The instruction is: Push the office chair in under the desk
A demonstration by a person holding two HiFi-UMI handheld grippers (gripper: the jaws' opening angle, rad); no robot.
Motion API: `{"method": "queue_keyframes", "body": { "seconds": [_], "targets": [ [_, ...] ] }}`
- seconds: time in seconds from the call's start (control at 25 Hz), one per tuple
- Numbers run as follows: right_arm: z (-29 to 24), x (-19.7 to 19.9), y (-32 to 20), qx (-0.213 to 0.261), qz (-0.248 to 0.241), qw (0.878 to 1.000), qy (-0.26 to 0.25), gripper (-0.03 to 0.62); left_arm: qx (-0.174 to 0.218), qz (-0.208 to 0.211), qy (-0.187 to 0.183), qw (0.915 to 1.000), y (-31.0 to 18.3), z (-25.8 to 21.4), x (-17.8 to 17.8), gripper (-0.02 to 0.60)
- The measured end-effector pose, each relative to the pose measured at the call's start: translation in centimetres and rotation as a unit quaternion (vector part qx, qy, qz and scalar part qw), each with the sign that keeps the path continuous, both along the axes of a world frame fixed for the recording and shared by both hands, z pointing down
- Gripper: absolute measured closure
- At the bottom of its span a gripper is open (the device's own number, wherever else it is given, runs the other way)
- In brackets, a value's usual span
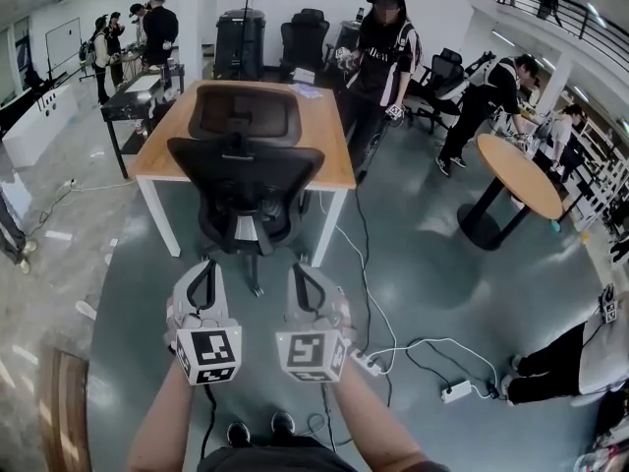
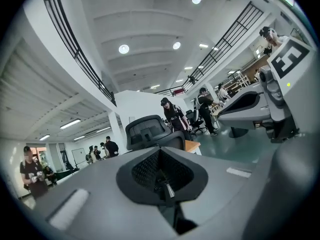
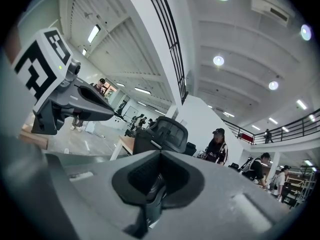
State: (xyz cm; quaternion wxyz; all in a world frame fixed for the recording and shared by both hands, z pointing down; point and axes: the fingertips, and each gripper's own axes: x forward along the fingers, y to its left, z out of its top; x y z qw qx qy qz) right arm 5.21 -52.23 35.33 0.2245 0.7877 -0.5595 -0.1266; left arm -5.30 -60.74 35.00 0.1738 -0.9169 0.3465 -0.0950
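Grey glossy floor fills the head view. One wood-topped desk has one black mesh chair at its near edge. Your left gripper and right gripper hover short of it. In the left gripper view your jaws are pressed together, empty. In the right gripper view they are likewise.

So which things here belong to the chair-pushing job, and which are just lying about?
Job: office chair, desk, left gripper and right gripper, both with jaws shut and empty.

Lying about: power strip, round table, spare chair at the back.
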Motion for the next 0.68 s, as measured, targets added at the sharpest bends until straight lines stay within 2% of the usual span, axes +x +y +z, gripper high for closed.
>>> {"method": "queue_keyframes", "body": {
  "seconds": [0.24, 0.68],
  "targets": [
    [-0.4, -1.3, -0.1, 0.006, 0.005, 1.000, 0.002, 0.603, -0.014, 0.015, 0.022, 0.9995, -0.8, -0.6, -0.9, 0.565],
    [-1.2, -0.1, 0.8, 0.016, 0.035, 0.999, -0.005, 0.603, -0.041, 0.035, 0.043, 0.9976, -1.4, -0.9, -0.9, 0.565]
  ]
}}
